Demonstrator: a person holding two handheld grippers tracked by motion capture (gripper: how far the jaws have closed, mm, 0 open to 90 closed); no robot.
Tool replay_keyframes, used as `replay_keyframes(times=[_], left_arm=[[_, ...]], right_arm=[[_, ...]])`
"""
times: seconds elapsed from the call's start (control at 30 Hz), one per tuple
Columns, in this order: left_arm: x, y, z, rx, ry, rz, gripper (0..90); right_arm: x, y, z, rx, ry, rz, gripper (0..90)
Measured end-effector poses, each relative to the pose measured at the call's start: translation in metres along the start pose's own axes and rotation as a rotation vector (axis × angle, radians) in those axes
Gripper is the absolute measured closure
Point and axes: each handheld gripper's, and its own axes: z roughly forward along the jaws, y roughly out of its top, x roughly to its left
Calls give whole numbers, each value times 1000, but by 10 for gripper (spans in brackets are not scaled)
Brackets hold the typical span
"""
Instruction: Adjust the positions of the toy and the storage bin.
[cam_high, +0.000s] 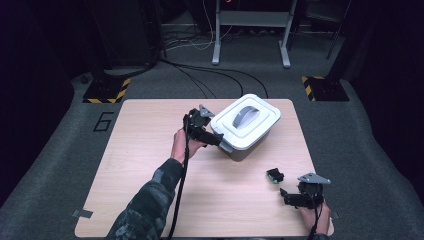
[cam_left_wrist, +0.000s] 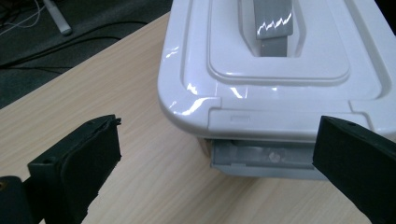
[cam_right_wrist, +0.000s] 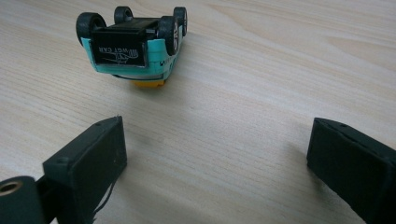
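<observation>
"WGT CAR" on toy car (cam_right_wrist: 133, 46) underside, "6" on floor (cam_high: 103, 121)

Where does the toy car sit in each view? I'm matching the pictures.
High view: toy car right of centre, ahead of the right hand-held gripper.
Left gripper view: not in it.
Right gripper view: upper left, upside down.
Shared landmark: the wooden table.

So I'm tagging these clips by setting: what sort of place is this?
Probably a lab or recording studio, not a home: a lone wooden table stands on grey carpet, with hazard-striped stand bases, loose floor cables and dark surrounds.
</observation>
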Motion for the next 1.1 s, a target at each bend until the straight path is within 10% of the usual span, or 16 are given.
replay_keyframes(times=[0.5,1.1], left_arm=[[-24,34,35,21,-42,101,11],[-19,23,48,48,-136,27,3]], right_arm=[[0,0,0,-3,0,-5,55],[1,0,-1,-6,-5,-2,69]])
